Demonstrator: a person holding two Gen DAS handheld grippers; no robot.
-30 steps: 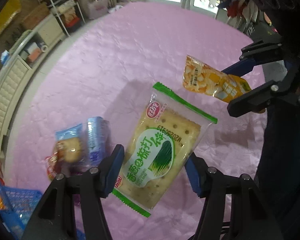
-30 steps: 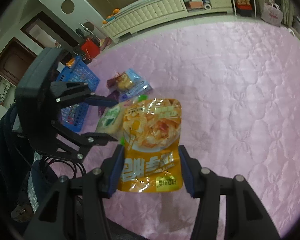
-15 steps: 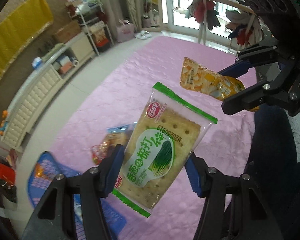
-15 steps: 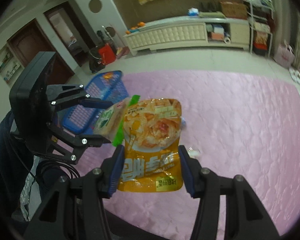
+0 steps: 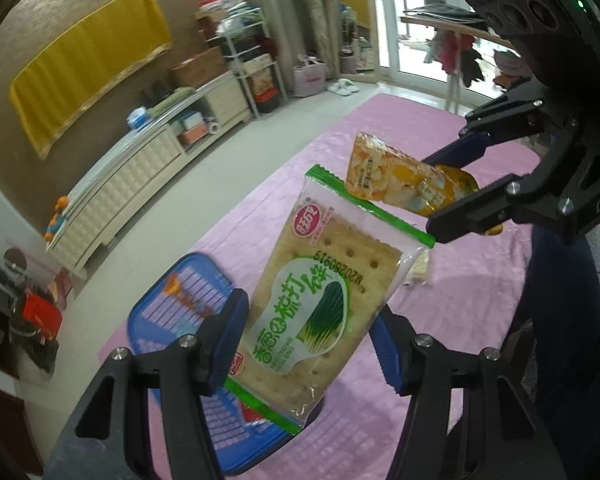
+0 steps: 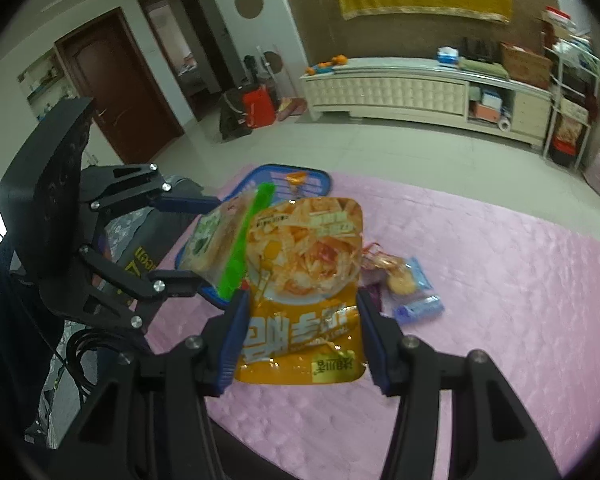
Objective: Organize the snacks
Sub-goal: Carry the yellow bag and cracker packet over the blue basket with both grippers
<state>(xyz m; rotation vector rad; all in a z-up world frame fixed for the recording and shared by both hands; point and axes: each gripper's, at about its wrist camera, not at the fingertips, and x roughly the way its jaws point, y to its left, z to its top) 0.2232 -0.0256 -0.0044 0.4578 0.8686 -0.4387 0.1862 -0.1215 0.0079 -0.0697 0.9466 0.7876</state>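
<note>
While each tool grips one packet, two snack packets [image 6: 410, 288] lie loose.

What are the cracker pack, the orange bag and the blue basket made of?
Cracker pack: thin clear plastic film, glossy; the crackers show through.
Orange bag: shiny printed plastic or foil, judging by its crinkles and glare.
Blue basket: looks like stiff molded plastic with slotted walls.

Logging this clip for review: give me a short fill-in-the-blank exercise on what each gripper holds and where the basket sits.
1. The left gripper is shut on a cracker packet with ____ sealed edges.
2. The right gripper is shut on an ____ snack pouch.
3. The blue basket sits on a ____ quilted cloth.

Missing words: green; orange; pink
</note>
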